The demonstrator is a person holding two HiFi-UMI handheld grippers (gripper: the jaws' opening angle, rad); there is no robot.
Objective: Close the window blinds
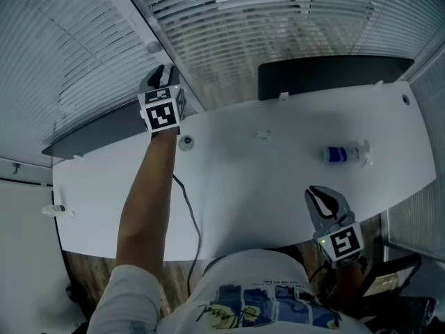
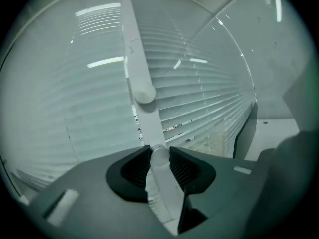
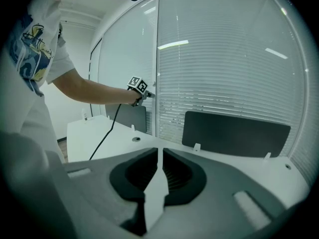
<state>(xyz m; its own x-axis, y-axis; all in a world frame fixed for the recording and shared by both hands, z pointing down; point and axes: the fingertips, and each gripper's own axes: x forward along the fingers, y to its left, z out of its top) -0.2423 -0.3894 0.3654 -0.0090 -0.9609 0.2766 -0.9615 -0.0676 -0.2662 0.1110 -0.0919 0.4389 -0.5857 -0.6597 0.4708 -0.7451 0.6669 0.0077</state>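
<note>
White slatted blinds (image 1: 278, 19) cover the panes on both sides of a white window post (image 1: 132, 19). Two white round knobs stick out of that post. My left gripper (image 1: 165, 69) is at arm's length against the post, shut on the nearer knob (image 2: 159, 158). The other knob (image 2: 144, 93) stands free a little further along the post. The slats right of the post (image 2: 209, 108) show gaps, while the left pane (image 2: 75, 93) looks smooth. My right gripper (image 1: 318, 192) hangs low over the table's near edge, shut with nothing in it (image 3: 159, 153).
A white table (image 1: 264, 186) runs below the window with dark screens (image 1: 327, 75) along its back edge. On it lie a small bottle with a blue label (image 1: 344, 154), a round cable port (image 1: 185, 142) and a black cable (image 1: 191, 214) running towards me.
</note>
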